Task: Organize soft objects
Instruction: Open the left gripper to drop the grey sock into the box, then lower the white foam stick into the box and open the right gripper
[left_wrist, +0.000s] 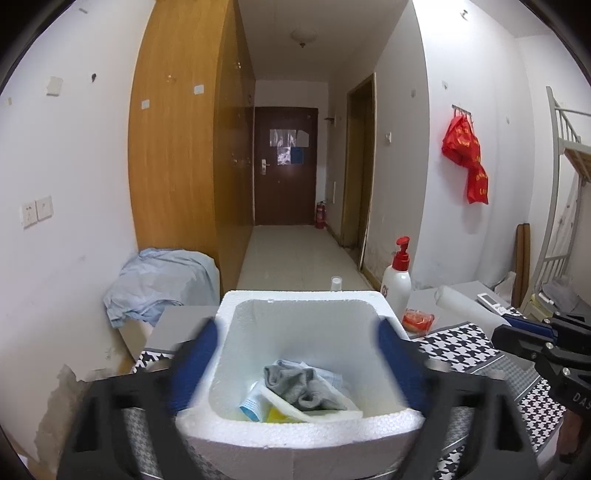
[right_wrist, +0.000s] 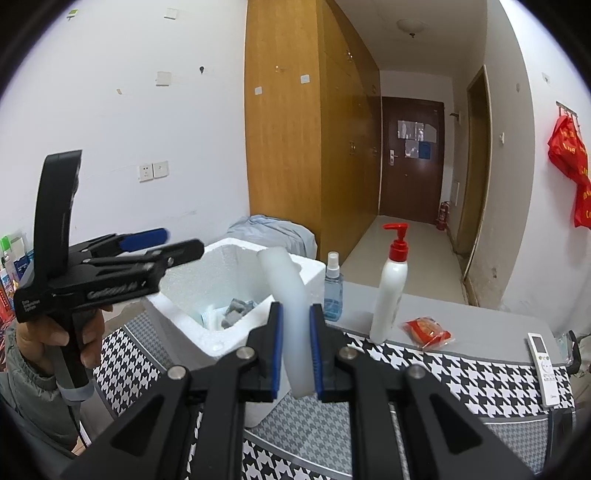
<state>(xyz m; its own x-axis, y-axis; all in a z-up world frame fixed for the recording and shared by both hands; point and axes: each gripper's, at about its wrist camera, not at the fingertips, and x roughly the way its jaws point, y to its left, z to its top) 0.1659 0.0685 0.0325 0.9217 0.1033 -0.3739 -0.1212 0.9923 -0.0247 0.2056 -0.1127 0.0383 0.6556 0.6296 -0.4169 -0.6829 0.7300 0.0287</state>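
A white foam box stands on the houndstooth tablecloth. A grey sock lies in it on top of a white strip, a blue packet and something yellow. My left gripper hangs over the box, open, one finger by each side wall and nothing between them. In the right wrist view the left gripper hovers above the box with a hand on its handle. My right gripper is shut on a bent white soft strip, just right of the box. In the left wrist view the right gripper shows at the right edge.
A white pump bottle with a red top, a blue spray bottle and a red packet stand behind the box on the table. A remote lies at the right. A pale blue cloth heap sits beyond the table's left end.
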